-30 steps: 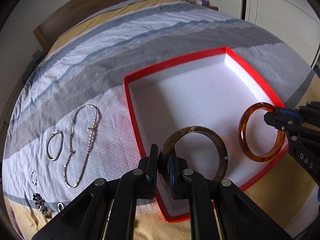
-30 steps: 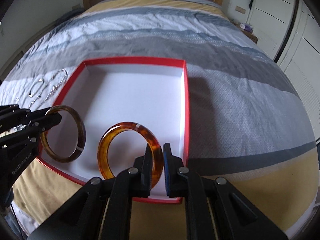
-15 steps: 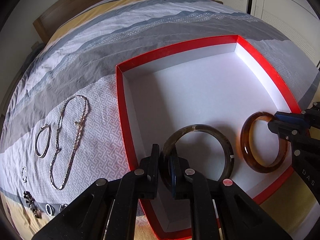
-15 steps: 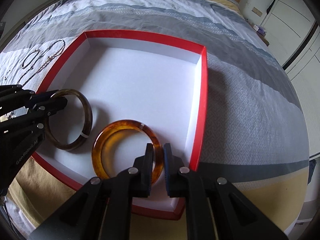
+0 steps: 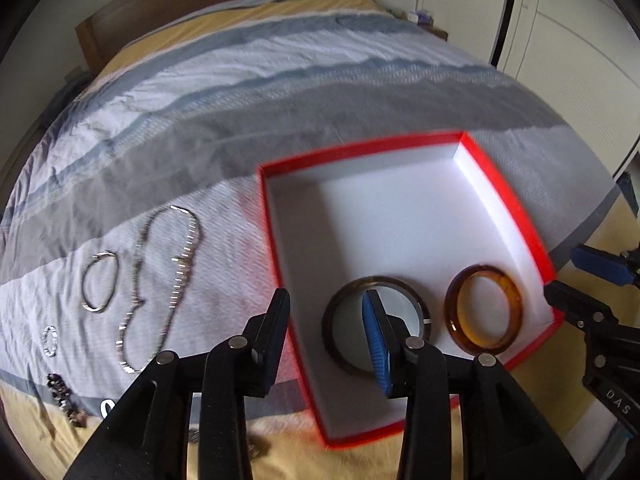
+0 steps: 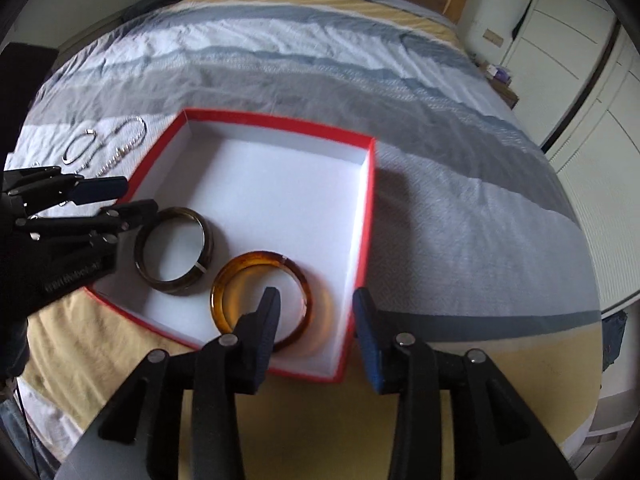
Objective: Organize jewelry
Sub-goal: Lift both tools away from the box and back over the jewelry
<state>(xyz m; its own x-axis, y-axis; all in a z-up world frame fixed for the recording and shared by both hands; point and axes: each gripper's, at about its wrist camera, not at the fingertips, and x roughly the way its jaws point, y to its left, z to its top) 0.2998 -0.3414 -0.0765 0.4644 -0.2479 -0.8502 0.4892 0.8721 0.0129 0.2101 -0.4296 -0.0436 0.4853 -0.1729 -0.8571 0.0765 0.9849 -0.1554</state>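
Both my tongs gape wide and hold nothing: the left gripper (image 5: 326, 334) hovers above the near left edge of the red box (image 5: 508, 200), the right gripper (image 6: 316, 320) above its near right corner. The dark bangle (image 5: 376, 322) and amber bangle (image 5: 484, 308) lie flat inside, side by side. I should lift clear without nudging them, then go for the chain necklace (image 5: 160, 288) and thin bracelet (image 5: 100, 282) left of the box

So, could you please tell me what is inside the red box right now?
Two bangles lie flat on the red box's white floor: a dark brown bangle and an amber bangle, its near edge hidden behind the right gripper.
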